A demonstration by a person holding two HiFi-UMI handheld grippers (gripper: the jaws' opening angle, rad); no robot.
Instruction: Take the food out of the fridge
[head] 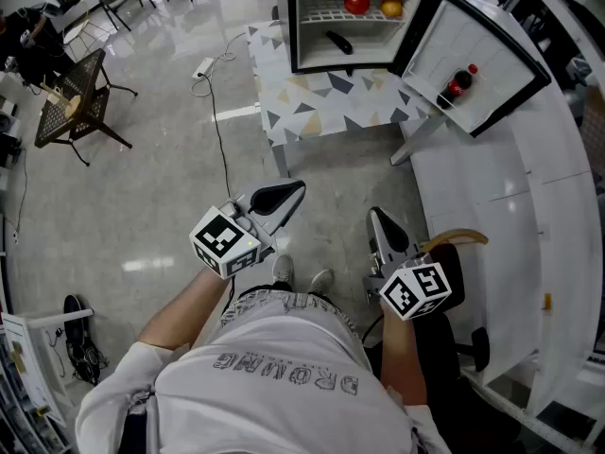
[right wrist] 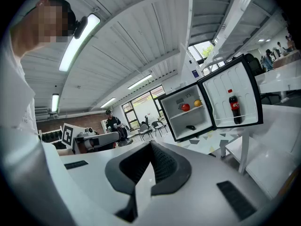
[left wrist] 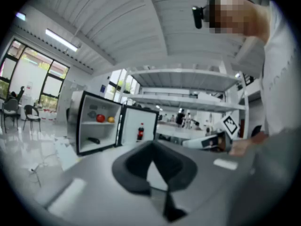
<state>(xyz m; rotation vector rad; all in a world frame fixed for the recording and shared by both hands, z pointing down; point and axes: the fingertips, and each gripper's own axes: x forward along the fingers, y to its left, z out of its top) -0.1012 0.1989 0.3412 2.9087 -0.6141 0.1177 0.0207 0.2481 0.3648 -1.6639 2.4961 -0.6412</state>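
Black-framed, white-lined small fridge [head: 294, 26] stands on a low table with a grey, yellow and white triangle-patterned top [head: 321, 102]. Its opening faces the person, and its white-lined door [head: 496, 50] is swung fully open to the right in the head view. The food is inside, well apart from both grippers. A dark, elongated item [head: 339, 42], too small to identify, lies flat on the fridge floor with its long axis running diagonally across the compartment. A round red fruit [head: 356, 4] and a round orange-yellow fruit [head: 391, 8] sit side by side on the white wire shelf [head: 326, 15] above it. A dark cola bottle with a red label and cap [head: 459, 81] stands upright in the door rack, cap upward. The left gripper [head: 291, 193] and the right gripper [head: 377, 221] are held side by side in front of the person's body, both pointing toward the fridge. Each has its black jaws closed together with nothing between them.
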